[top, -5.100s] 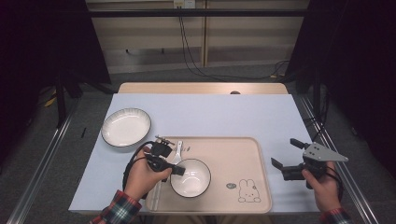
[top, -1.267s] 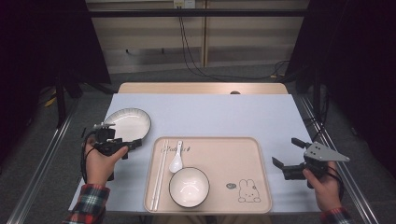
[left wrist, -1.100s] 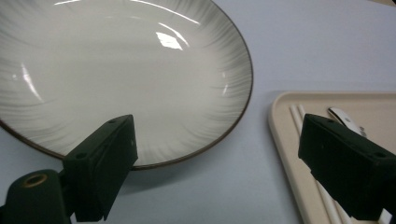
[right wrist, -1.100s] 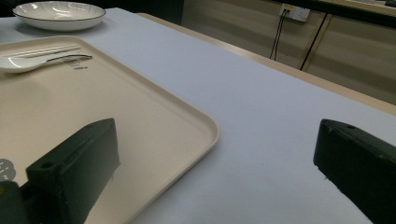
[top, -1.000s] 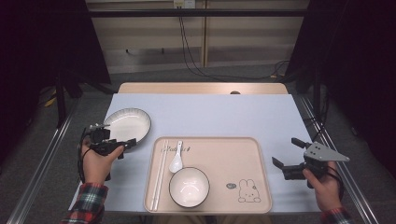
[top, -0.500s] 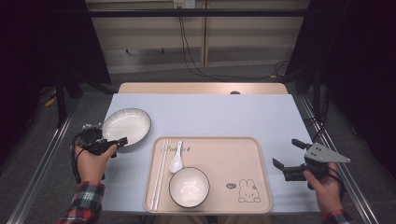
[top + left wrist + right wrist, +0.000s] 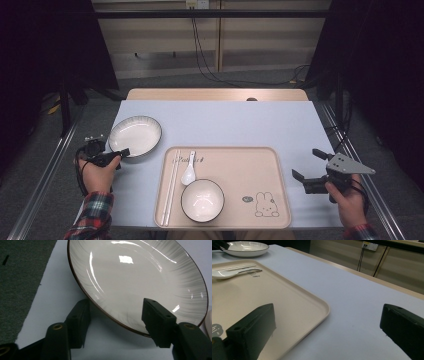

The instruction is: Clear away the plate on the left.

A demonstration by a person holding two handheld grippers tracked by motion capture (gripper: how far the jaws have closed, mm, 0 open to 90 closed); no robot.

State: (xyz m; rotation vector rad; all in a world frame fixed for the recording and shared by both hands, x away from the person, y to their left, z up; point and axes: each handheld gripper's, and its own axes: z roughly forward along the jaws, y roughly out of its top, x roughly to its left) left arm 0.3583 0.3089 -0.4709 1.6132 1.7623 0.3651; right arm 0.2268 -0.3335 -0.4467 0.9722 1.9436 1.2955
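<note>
Since the earlier frame, my left gripper [image 7: 113, 322] has moved from the tray [image 7: 260, 165] to the plate [image 7: 135, 136] left of it, jaws spread astride its near rim. Grasp and transfer remain. Right gripper [image 7: 306, 167] idles released beside the tray.

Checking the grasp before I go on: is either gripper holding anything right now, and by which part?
Nothing is held. The left gripper is open astride the plate rim; the right gripper is open.
</note>
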